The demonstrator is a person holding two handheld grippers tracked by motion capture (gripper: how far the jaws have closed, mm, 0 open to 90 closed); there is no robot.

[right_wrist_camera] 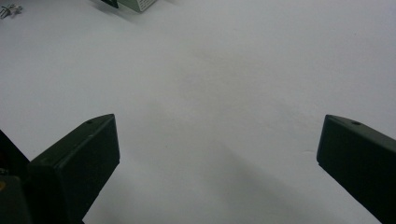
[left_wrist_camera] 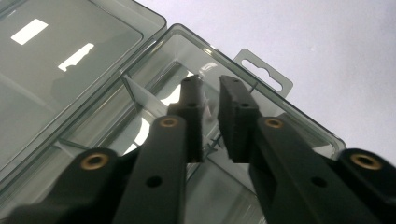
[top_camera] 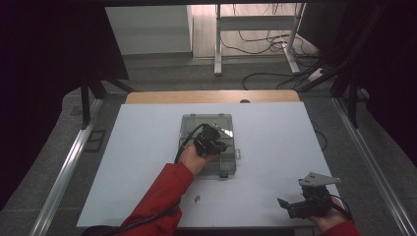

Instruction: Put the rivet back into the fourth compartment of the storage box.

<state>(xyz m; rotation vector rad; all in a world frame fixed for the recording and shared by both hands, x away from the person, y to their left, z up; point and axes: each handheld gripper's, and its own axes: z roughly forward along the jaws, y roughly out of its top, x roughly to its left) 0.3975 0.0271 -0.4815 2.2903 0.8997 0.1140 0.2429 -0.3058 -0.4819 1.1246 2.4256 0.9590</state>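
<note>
A clear grey compartment box (top_camera: 227, 169) lies open in the middle of the white table (top_camera: 275, 137), its lid (top_camera: 196, 123) folded back to the far side. My left gripper (top_camera: 216, 143) hangs over the box's tray. In the left gripper view its tips (left_wrist_camera: 212, 86) stand close together with a narrow gap, above a compartment by the white divider (left_wrist_camera: 144, 95) and near the hang tab (left_wrist_camera: 264, 70). I make out nothing pinched between the pads. My right gripper (top_camera: 291, 204) rests at the table's near right, wide open (right_wrist_camera: 219, 140) over bare table.
A small metal part (top_camera: 197, 199) lies on the table near the front edge, left of the right gripper; it also appears far off as a metal part (right_wrist_camera: 8, 9) in the right gripper view. A red sleeve (top_camera: 157, 196) crosses the near table. Floor rails flank the table.
</note>
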